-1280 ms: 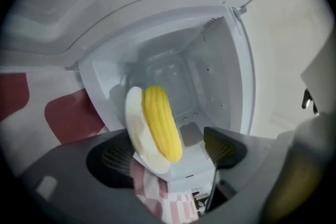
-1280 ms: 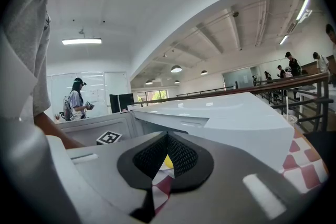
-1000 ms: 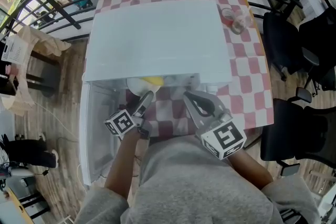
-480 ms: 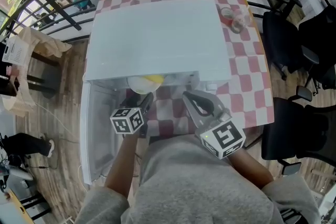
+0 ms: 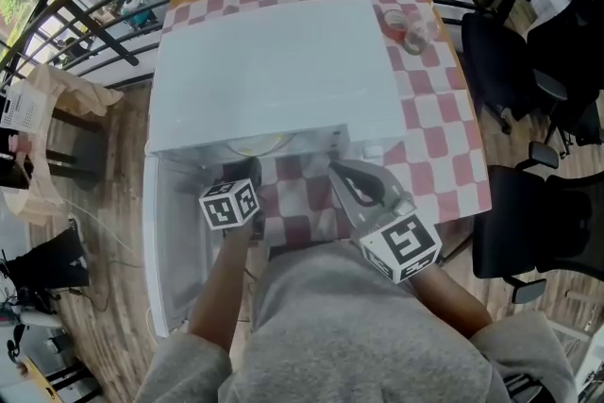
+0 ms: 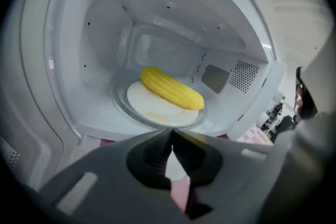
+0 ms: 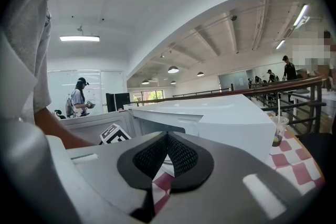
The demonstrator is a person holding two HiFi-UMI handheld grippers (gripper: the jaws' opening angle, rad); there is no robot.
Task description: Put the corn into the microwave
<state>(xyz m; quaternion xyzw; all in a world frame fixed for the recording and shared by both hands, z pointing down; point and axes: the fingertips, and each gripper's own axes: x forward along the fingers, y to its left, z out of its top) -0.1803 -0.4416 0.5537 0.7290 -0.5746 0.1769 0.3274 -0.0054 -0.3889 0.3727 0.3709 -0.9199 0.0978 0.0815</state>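
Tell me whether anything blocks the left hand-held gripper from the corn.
Nothing visible does. The corn lies on the white plate inside the open microwave, straight ahead of the left hand-held gripper, whose jaws have just closed, empty.

The left gripper (image 5: 253, 169) is now rolled round and dipped lower, its jaws just closed together on nothing.

White microwave (image 5: 274, 71), door (image 5: 175, 241) swung open, checkered table (image 5: 439, 146), plastic cup (image 5: 408, 28) beside microwave
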